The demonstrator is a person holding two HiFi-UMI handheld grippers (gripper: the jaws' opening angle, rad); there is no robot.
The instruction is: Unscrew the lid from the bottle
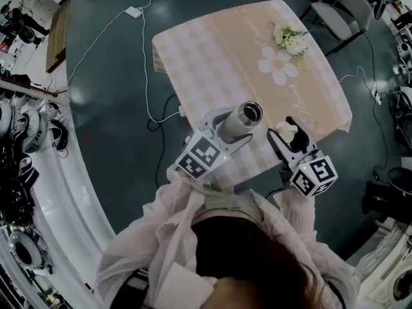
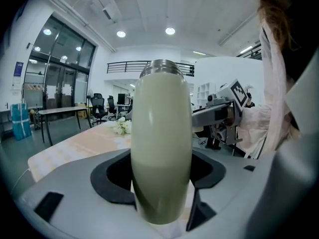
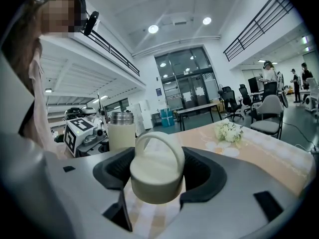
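Note:
My left gripper [image 1: 226, 132] is shut on a cream bottle [image 1: 241, 121], held above the near edge of the table [image 1: 212, 50]. Its steel mouth [image 1: 250, 113] is uncovered. In the left gripper view the bottle [image 2: 161, 143] stands upright between the jaws of the left gripper [image 2: 161, 183], pads pressed against its sides. My right gripper [image 1: 290, 140] is shut on the cream lid [image 1: 288, 130], apart from the bottle and to its right. In the right gripper view the lid [image 3: 157, 171], with its loop handle up, sits in the right gripper [image 3: 157, 179]; the bottle [image 3: 121, 129] shows at the left.
A pink checked cloth covers the table, with a small bunch of white flowers [image 1: 290, 40] at its far right. A chair [image 1: 351, 8] stands beyond the table. Cables and a white power adapter [image 1: 134, 11] lie on the floor. A white curved bench [image 1: 38, 147] carries gear at the left.

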